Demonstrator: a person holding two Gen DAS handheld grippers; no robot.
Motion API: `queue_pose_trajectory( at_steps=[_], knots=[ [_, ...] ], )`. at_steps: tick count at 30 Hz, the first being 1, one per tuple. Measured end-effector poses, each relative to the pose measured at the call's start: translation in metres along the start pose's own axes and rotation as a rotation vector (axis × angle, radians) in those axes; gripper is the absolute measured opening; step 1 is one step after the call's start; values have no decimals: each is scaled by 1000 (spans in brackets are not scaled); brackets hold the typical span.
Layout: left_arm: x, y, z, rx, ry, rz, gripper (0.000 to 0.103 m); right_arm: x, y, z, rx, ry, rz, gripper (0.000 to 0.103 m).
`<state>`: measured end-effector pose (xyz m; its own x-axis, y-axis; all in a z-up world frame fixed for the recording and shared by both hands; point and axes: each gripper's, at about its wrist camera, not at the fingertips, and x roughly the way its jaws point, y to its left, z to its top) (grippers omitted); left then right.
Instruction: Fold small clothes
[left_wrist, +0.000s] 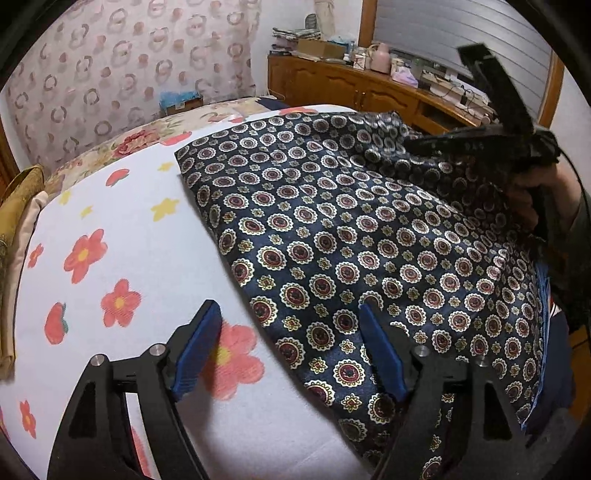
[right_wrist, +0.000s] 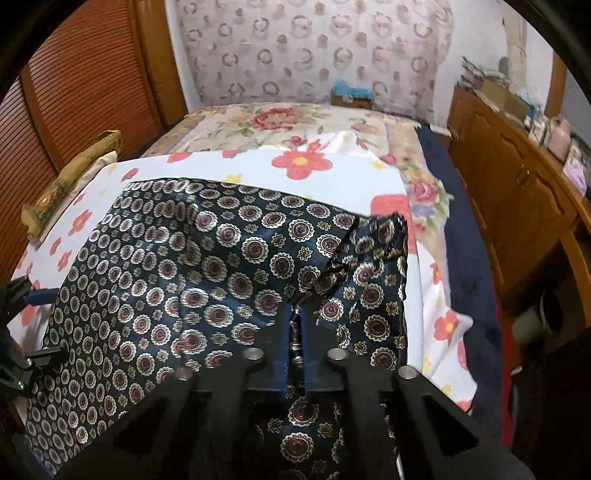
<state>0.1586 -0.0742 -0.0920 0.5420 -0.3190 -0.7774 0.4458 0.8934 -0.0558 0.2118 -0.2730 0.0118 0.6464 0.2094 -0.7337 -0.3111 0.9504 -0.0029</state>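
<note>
A dark blue garment (left_wrist: 332, 236) with round medallion print lies spread on a white floral sheet (left_wrist: 122, 229). My left gripper (left_wrist: 291, 339) is open, its blue pads straddling the garment's near left edge just above the sheet. My right gripper (right_wrist: 294, 314) is shut on a pinched fold of the garment (right_wrist: 207, 273) and lifts it, so the cloth drapes over its fingers. The right gripper also shows in the left wrist view (left_wrist: 491, 136), raised at the garment's right side. The left gripper's fingers (right_wrist: 33, 295) show at the left edge of the right wrist view.
The sheet (right_wrist: 332, 162) covers a bed with a rose-print bedspread (right_wrist: 280, 122) behind. A wooden cabinet (right_wrist: 517, 206) with clutter on top stands to the right. A slatted wooden door (right_wrist: 74, 92) and a gold cushion (right_wrist: 70, 173) are at the left.
</note>
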Motion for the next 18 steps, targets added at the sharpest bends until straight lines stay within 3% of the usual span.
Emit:
queue_pose_trajectory(
  at_steps=[7,16,18],
  knots=[
    [-5,4,-1,-15,-9,9,80,-30,-8,5,-14,-100,-44,2],
    [-24,5,4,-22,-64,1,80,-37,-28,0,19,-60,-194,2],
    [-24,5,4,-23,-64,0,80,-37,-27,-4,22,-62,-199,12]
  ],
)
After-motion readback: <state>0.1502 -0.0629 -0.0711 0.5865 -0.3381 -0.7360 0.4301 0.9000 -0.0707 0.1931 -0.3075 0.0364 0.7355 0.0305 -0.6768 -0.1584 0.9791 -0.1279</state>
